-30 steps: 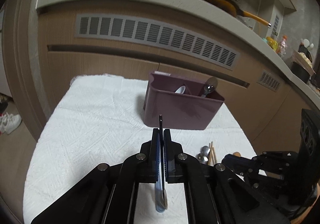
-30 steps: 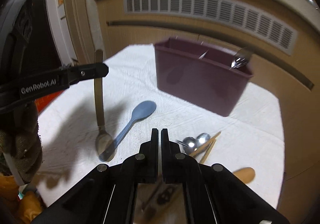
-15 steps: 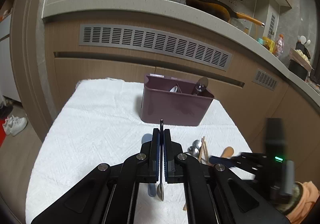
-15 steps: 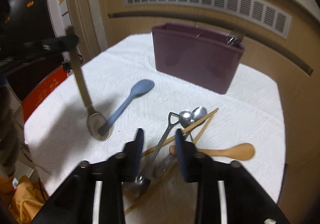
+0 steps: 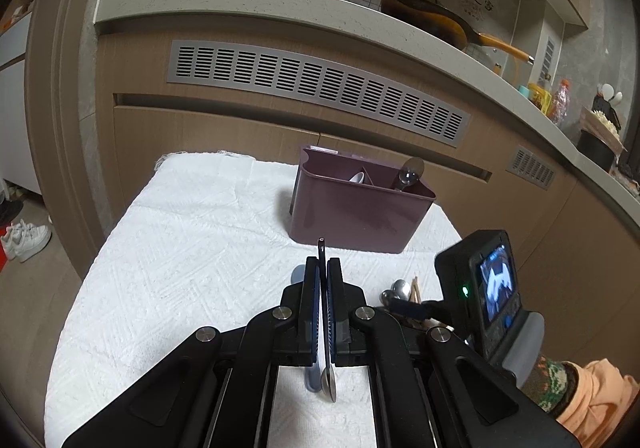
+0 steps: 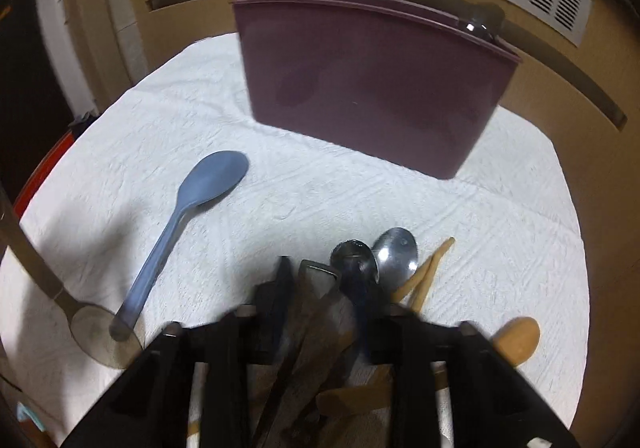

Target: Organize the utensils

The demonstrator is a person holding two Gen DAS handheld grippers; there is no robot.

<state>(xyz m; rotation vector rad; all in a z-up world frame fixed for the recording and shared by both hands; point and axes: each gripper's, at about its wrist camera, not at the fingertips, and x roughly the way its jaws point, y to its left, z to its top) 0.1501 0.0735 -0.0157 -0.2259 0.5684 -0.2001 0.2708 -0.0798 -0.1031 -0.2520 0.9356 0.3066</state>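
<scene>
My left gripper (image 5: pixel 323 268) is shut on a metal spoon (image 5: pixel 329 384), handle up and bowl hanging just above the white cloth (image 5: pixel 180 248). That spoon (image 6: pixel 88 324) shows at the left edge of the right wrist view. A purple caddy (image 5: pixel 360 216) stands at the back with a metal spoon (image 5: pixel 408 172) and a white one (image 5: pixel 357 178) inside. My right gripper (image 6: pixel 322 284) hangs low over a pile of utensils with its jaws closing. A loop-ended metal handle (image 6: pixel 314 274) stands between its fingers, and a gap still shows beside it.
On the cloth lie a blue spoon (image 6: pixel 192 216), two metal spoons (image 6: pixel 394 252), chopsticks (image 6: pixel 428 272) and a wooden spoon (image 6: pixel 516 336). Behind the caddy (image 6: pixel 368 88) is a cabinet front with a vent grille (image 5: pixel 312 88). Shoes (image 5: pixel 24 240) lie on the floor at left.
My right gripper opened, sank onto the utensil pile and now straddles the loop-ended handle. The left gripper kept its spoon and drew back a little from the caddy.
</scene>
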